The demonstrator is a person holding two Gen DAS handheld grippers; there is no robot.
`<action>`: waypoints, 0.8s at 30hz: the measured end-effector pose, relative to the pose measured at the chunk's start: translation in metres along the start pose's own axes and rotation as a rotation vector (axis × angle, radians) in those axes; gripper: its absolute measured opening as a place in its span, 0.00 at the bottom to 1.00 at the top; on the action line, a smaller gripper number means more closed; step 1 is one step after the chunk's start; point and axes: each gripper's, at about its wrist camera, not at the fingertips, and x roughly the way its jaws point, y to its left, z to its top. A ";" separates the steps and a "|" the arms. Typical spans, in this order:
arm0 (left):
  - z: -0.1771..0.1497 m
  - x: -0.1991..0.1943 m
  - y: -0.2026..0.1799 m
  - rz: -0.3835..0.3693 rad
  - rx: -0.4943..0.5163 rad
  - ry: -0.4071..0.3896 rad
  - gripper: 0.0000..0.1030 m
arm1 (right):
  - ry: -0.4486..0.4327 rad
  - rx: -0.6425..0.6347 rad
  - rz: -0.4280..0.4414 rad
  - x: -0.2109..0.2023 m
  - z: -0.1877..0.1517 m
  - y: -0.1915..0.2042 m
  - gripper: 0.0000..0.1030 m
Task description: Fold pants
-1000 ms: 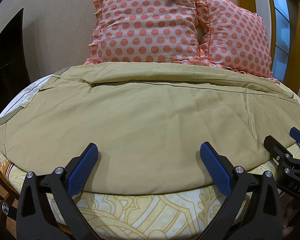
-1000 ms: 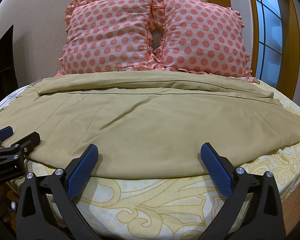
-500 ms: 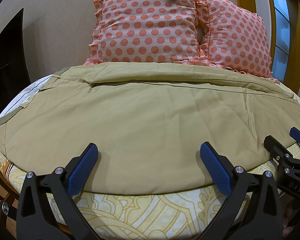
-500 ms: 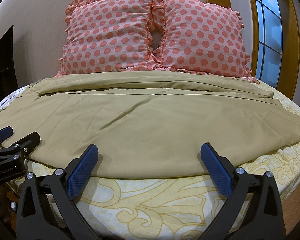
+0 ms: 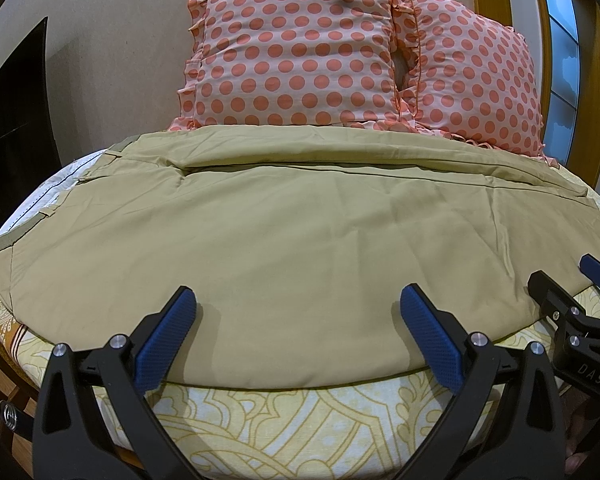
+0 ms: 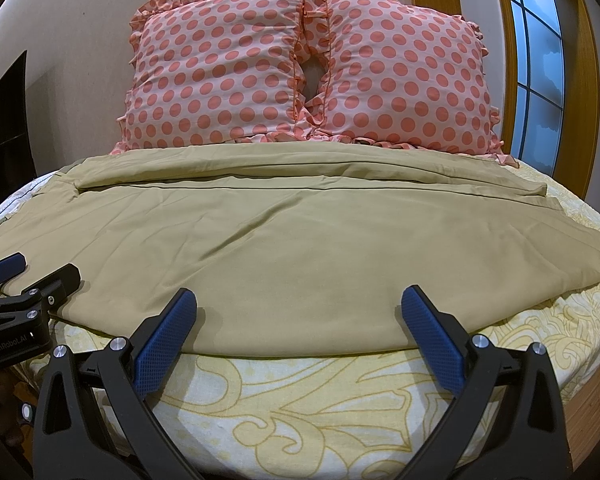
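Pants: the khaki pants [image 5: 284, 240] are laid flat across the bed [image 5: 300, 420], spread from left to right, with one leg lying behind the other along the far side.
Waist end: the waistband with its belt loops is seen at the left edge in the left wrist view, near the bed's left side.
Near edge: the front hem line of the pants [image 6: 300, 264] is curved just ahead of both pairs of fingers; a strip of yellow patterned bedsheet [image 6: 320, 408] is left bare between that edge and the cameras.
Far edge: the back of the pants is met by two pink polka-dot pillows [image 6: 308, 72], which are propped against the wall.
Open room: bare sheet is shown at the front and at the right corner of the bed.
Left gripper [image 5: 300, 332]: it is held low at the near edge, fingers spread wide, nothing gripped; the blue pads are placed over the fabric's border.
Right gripper [image 6: 300, 332]: it is posed likewise, just to the right of the left one, fingers wide apart and empty.
Window: a wood-framed window [image 6: 540, 80] is seen at the right.
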 end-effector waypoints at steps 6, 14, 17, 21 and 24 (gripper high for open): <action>0.000 0.000 0.000 0.000 0.000 0.000 0.98 | 0.000 0.000 0.000 0.000 0.000 0.000 0.99; 0.000 0.000 0.000 0.000 0.001 0.003 0.98 | -0.002 0.000 -0.001 -0.002 -0.001 0.001 0.99; 0.001 0.001 0.001 -0.005 0.005 0.013 0.98 | -0.007 -0.005 0.006 -0.002 0.000 0.002 0.99; 0.007 0.003 0.005 -0.025 0.013 0.046 0.98 | 0.090 -0.030 0.072 0.002 0.017 -0.014 0.99; 0.021 0.004 0.013 -0.018 -0.010 0.082 0.98 | 0.082 0.042 0.043 0.003 0.061 -0.058 0.99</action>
